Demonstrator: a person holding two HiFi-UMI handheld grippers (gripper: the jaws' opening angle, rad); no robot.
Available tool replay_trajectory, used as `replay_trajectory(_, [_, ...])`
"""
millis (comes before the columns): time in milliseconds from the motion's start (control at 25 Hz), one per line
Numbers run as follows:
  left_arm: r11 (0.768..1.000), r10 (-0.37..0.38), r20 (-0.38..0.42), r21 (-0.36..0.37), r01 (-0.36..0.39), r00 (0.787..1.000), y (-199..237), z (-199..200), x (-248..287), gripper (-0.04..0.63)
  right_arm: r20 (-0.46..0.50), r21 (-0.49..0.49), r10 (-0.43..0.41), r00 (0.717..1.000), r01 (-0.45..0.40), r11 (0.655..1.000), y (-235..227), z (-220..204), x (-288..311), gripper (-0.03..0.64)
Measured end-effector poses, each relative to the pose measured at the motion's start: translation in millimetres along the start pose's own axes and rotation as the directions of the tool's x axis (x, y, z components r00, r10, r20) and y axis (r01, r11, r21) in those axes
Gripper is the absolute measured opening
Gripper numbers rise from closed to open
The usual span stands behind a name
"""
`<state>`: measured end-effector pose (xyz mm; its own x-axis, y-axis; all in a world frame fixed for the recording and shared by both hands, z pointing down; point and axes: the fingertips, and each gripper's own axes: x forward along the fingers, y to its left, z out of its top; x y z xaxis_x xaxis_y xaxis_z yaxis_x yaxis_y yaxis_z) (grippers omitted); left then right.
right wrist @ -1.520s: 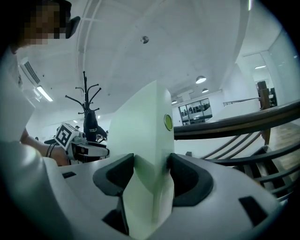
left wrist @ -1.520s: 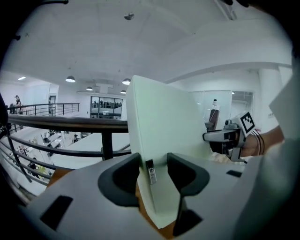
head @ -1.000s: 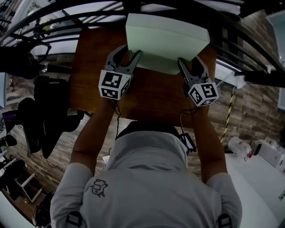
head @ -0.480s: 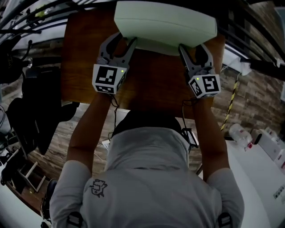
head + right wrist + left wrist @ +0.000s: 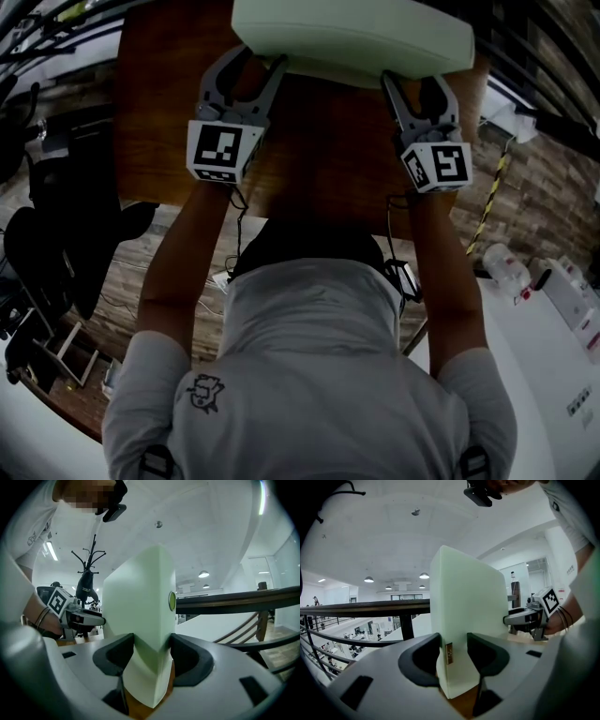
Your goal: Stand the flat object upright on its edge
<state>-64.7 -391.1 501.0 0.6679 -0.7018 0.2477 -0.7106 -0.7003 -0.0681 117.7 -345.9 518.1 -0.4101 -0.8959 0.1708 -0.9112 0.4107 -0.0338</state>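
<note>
A thick pale green slab is upright on its long edge over the brown wooden table. My left gripper is shut on the slab's left end and my right gripper on its right end. In the left gripper view the dark pads press both faces of the slab, whose bottom corner is right at the tabletop. The right gripper shows at the slab's far end. In the right gripper view the gripper clamps the slab the same way, and the left gripper shows beyond it.
A black railing runs just past the table's far edge. Dark chairs and clutter stand to the left. A white counter with a bottle lies at the lower right. A yellow-black striped strip hangs beside the table.
Both grippers have come down with the slab between them. From the head view its broad face shows less now, mostly the top edge. Neither grip has changed.
</note>
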Motion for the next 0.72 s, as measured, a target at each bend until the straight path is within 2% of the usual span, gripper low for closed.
replay_trajectory(720, [1.0, 0.006, -0.001, 0.0, -0.006, 1.0, 1, -21, 6, 0.187, -0.03, -0.021, -0.005, 1.0, 0.004, 1.0, -1, -22, 8, 0.238])
